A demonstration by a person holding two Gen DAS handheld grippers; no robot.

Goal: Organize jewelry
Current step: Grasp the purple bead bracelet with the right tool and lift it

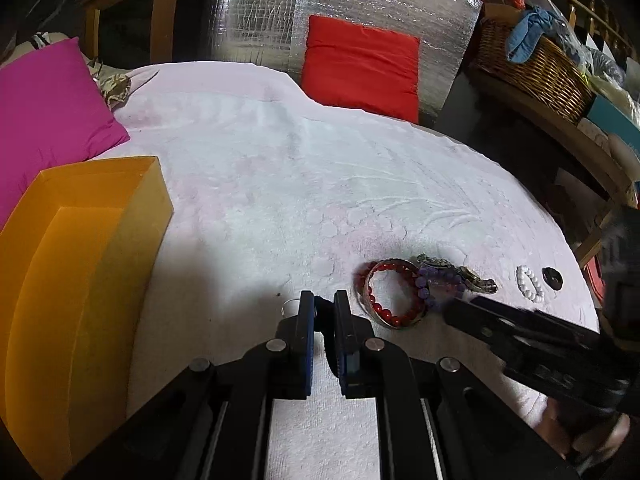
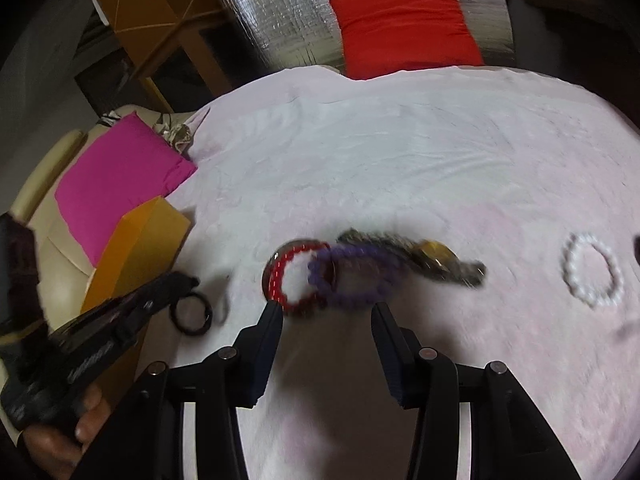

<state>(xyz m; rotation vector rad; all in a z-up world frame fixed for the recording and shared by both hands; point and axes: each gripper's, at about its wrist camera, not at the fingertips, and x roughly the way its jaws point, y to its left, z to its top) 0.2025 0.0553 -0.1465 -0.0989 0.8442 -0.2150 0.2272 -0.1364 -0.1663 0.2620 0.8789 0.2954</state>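
Observation:
My left gripper (image 1: 323, 300) is shut on a black ring bangle (image 2: 191, 314), held low over the white cloth beside the open yellow box (image 1: 80, 248). A red bead bracelet (image 1: 390, 294) inside a metal bangle, a purple bead bracelet (image 1: 440, 284), a metal watch (image 1: 460, 272), a white pearl bracelet (image 1: 529, 282) and a small dark disc (image 1: 553, 278) lie on the cloth. My right gripper (image 2: 326, 310) is open and empty, just in front of the red (image 2: 298, 274) and purple bracelets (image 2: 352, 276). The watch (image 2: 432, 262) and pearl bracelet (image 2: 592, 276) lie beyond to the right.
A magenta cushion (image 1: 52, 112) lies behind the yellow box. A red cushion (image 1: 360, 64) leans on silver foil at the back. A wicker basket (image 1: 532, 64) with clutter stands on a shelf at the right. The white cloth (image 1: 280, 168) covers the surface.

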